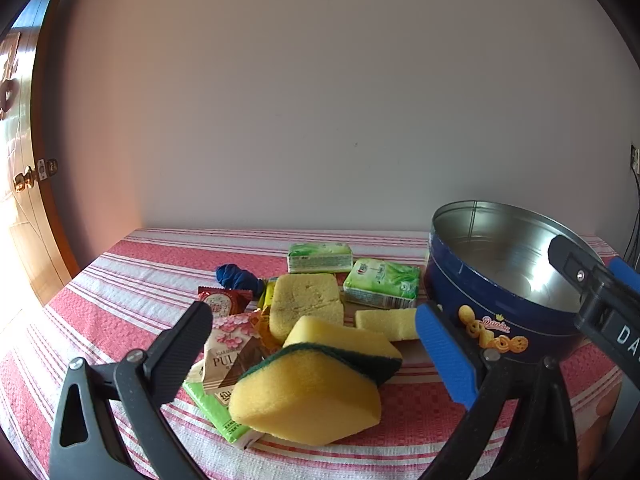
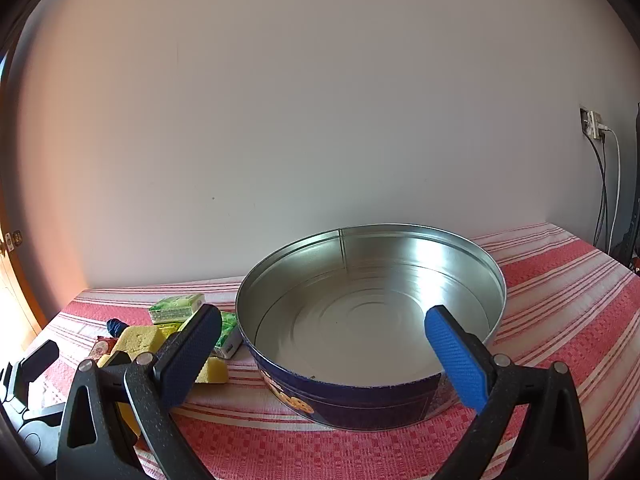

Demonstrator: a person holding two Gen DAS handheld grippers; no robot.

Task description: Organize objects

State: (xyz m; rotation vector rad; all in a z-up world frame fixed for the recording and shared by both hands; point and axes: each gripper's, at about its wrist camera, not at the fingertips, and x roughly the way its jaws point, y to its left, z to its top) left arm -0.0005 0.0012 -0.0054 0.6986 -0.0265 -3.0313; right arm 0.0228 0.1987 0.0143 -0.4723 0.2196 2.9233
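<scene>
The left hand-held gripper tilts slightly downward, jaws wide and empty, over a yellow sponge lying long-axis toward lower left on the counter. The right hand-held gripper, equally spread, frames the upright open tin.

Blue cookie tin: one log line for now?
round blue metal cookie tin: empty | left gripper: open over yellow sponge | right gripper: open, nothing held
</scene>
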